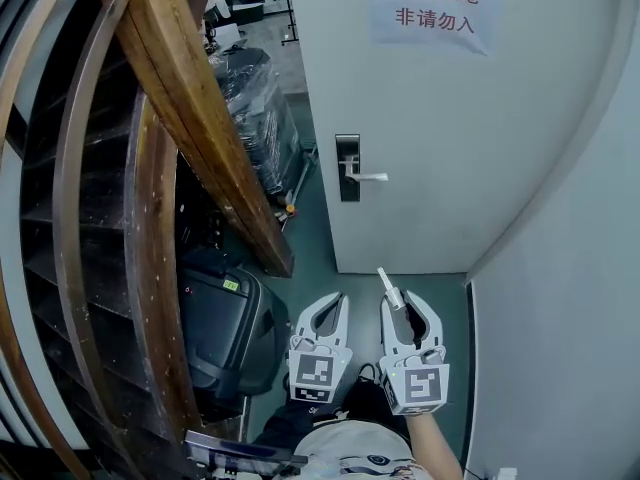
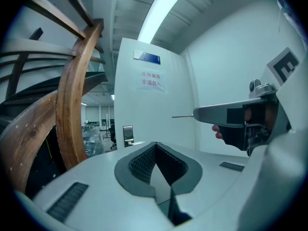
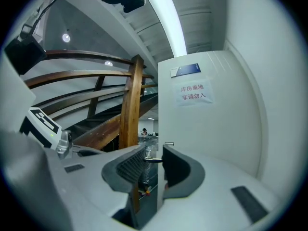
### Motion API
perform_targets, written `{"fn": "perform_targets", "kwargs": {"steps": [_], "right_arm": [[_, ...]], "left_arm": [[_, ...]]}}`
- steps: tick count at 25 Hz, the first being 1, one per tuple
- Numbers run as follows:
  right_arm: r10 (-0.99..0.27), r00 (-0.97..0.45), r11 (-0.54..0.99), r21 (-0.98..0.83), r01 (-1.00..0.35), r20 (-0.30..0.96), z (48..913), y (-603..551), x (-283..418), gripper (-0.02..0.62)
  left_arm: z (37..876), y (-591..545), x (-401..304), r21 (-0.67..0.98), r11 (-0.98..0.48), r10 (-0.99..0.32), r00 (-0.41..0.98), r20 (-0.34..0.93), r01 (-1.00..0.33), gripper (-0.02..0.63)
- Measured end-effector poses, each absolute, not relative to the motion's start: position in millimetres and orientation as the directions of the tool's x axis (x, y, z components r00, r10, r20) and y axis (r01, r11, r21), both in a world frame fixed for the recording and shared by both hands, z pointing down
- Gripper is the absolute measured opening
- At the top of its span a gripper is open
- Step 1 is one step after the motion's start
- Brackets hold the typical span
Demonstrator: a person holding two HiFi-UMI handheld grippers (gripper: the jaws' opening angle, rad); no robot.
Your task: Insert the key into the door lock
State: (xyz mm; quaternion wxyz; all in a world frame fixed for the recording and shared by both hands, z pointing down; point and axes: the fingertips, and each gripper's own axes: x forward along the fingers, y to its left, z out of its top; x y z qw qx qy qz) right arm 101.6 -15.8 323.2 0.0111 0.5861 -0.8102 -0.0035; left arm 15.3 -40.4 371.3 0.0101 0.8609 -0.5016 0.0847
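Head view: my right claw (image 1: 400,306) grips the slim silver metal key (image 1: 386,285), well apart from the dark lock plate with silver lever (image 1: 347,168) at the white door's (image 1: 450,118) left edge.
Left gripper view: my left claw (image 2: 155,150) is closed, empty.
Right gripper view: key pinched near the pad tips.
Risk: meeting the plate askew, it may twist out.

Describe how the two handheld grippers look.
Both the left gripper and right gripper are pale grey plastic, with two curved jaws lined by dark ribbed pads. Each carries a white cube printed with black square markers.
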Motion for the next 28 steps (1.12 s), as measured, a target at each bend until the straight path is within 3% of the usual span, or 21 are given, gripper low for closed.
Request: {"fn": "perform_targets", "kwargs": {"steps": [11, 28], "right_arm": [[-0.938, -0.345, 0.345, 0.002, -0.939, 0.007, 321.6, -93.4, 125.9, 0.12], [-0.94, -0.336, 0.336, 0.0, -0.942, 0.067, 390.3, -187.2, 86.4, 0.12]], "left_arm": [[384.3, -114.3, 42.1, -0.102, -0.452, -0.884, 0.43, 0.185, -0.886, 0.003], [445.9, -196.4, 4.4, -0.088, -0.433, -0.886, 0.405, 0.228, -0.897, 0.003]]}}
